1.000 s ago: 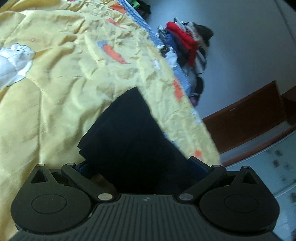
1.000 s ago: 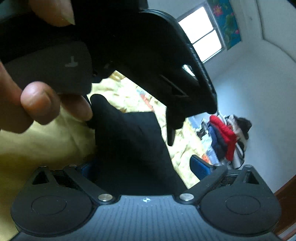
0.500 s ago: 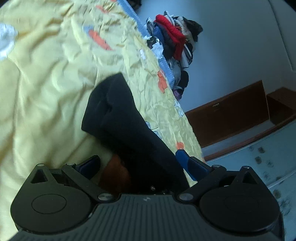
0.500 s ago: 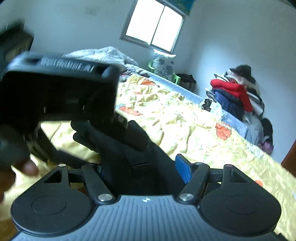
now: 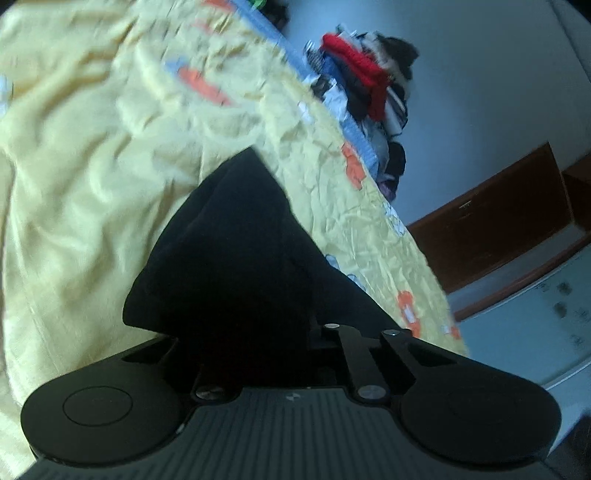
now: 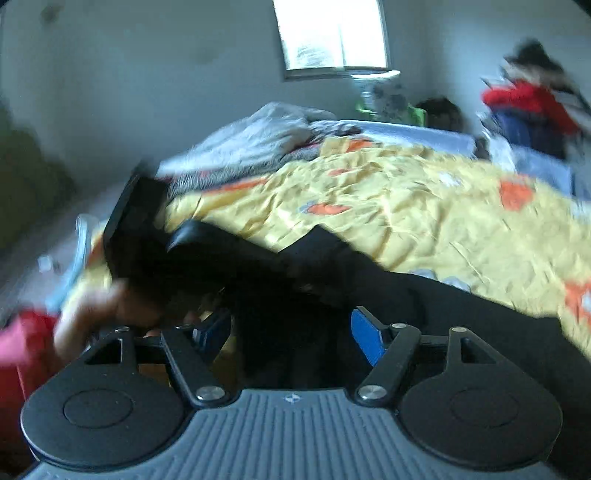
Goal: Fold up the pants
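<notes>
Covering the bed is one big yellow blanket (image 5: 92,192) with orange shapes on it, all wrinkly. One pair of black pants (image 5: 236,258) lies bunched on the blanket, near the edge of the bed. The walls are pale, and one bright window (image 6: 330,35) sits in the far wall. One heap of clothes (image 5: 369,85), with something red on top, is piled past the side of the bed. One grey blanket (image 6: 258,136) is crumpled at the far end of the bed. Dark brown wood (image 5: 491,229) runs low along the wall.

The left gripper (image 5: 295,328) has its fingers clenched tight on the pants, and the black cloth hides the tips. The right gripper (image 6: 291,332) has two blue fingers (image 6: 365,338) spread apart. Black cloth sits between them, but they do not squeeze it. One blurry hand (image 6: 92,314) shows at the left.
</notes>
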`<action>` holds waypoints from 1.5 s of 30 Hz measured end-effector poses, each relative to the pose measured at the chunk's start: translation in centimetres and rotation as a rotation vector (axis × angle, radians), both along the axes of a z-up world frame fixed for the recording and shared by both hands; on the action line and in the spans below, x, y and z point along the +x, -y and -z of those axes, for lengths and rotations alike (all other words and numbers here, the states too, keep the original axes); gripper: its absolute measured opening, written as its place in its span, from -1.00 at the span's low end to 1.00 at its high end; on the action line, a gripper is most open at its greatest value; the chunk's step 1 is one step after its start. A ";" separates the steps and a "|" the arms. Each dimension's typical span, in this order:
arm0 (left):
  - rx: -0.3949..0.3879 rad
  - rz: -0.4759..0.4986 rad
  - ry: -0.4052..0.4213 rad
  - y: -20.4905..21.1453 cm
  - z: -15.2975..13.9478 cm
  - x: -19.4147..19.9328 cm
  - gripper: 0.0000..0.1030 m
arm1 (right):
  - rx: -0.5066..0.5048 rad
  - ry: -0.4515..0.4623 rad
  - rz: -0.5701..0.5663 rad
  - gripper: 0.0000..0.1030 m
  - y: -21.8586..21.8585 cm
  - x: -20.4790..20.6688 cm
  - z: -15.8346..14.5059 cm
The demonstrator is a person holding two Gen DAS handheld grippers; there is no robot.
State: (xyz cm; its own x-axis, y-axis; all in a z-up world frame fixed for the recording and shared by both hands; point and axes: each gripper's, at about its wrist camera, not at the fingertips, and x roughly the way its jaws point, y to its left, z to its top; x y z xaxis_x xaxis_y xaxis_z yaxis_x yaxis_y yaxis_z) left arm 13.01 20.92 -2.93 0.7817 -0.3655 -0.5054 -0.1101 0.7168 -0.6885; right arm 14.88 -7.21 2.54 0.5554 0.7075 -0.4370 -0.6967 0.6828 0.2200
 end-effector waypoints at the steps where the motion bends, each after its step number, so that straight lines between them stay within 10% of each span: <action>1: 0.062 -0.006 0.026 0.7 -0.5 -0.4 -0.74 | -0.022 -0.007 0.053 0.33 0.1 0.9 0.3; 6: 0.315 -0.012 0.183 4.6 -3.5 -3.1 -0.77 | -0.157 0.030 0.136 0.31 -2.0 1.7 1.7; 11: 0.429 0.025 0.295 8.1 -6.6 -4.8 -0.78 | -0.039 0.047 0.139 0.31 0.4 0.6 0.9; 22: 0.506 0.228 0.435 19.6 -11.2 -6.4 -0.77 | 0.196 0.054 0.264 0.31 12.1 -2.3 -1.6; 33: 0.544 0.445 0.449 32.5 -9.4 -5.1 -0.77 | 0.235 0.007 0.459 0.32 24.3 -4.6 1.0; 45: 0.684 0.697 0.430 42.5 -2.6 -4.4 -0.46 | -0.072 -0.042 0.707 0.38 33.8 -10.1 4.0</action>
